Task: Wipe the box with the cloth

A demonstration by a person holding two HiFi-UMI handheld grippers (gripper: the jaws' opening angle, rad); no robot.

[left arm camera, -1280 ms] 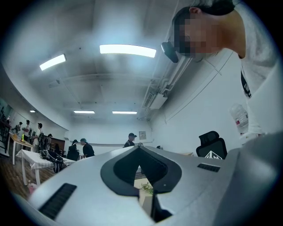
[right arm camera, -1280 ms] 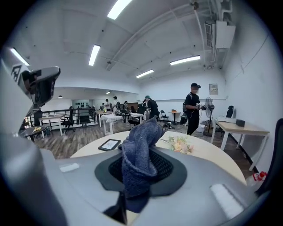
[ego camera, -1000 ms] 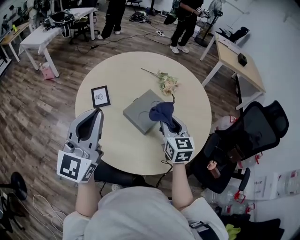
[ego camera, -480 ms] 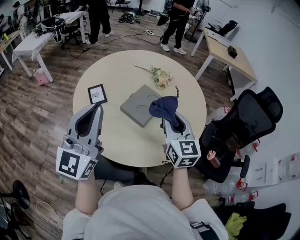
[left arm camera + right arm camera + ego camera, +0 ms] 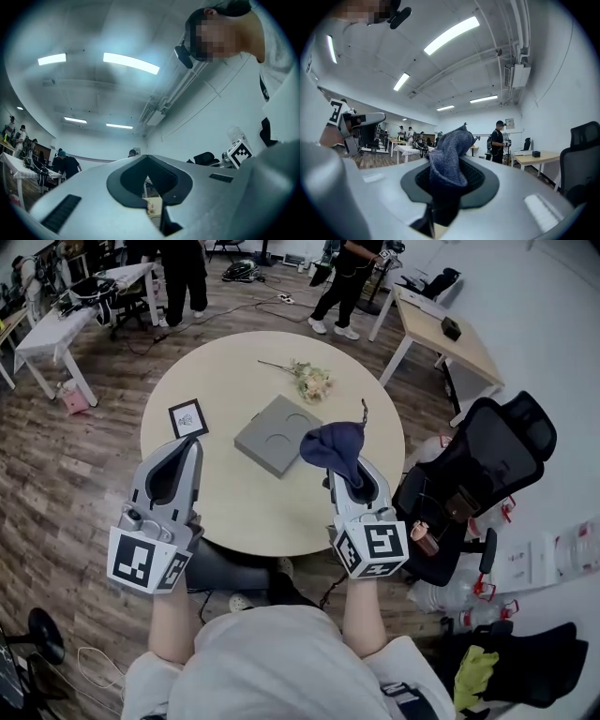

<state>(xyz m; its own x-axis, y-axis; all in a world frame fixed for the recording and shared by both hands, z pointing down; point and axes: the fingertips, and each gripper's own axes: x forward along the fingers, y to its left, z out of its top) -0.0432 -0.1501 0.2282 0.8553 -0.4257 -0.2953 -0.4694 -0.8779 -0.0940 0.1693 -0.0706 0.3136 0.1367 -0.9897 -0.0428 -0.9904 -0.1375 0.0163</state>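
A flat grey box (image 5: pixel 276 434) with two round dents lies near the middle of the round beige table (image 5: pixel 216 493). My right gripper (image 5: pixel 350 474) is shut on a dark blue cloth (image 5: pixel 331 447), which bunches above the jaws just right of the box; the same cloth (image 5: pixel 448 154) rises between the jaws in the right gripper view. Held upright over the table's near left edge, my left gripper (image 5: pixel 174 465) is shut with nothing in it, well clear of the box.
A small framed picture (image 5: pixel 188 416) sits on the table's left part and a bunch of flowers (image 5: pixel 307 381) at the far side. A black office chair (image 5: pixel 478 474) stands right of the table. People, desks and cables fill the back of the room.
Both grippers have drawn back toward me and risen a little. The cloth moved off the box's right corner and now hangs just beside it. The box has not moved.
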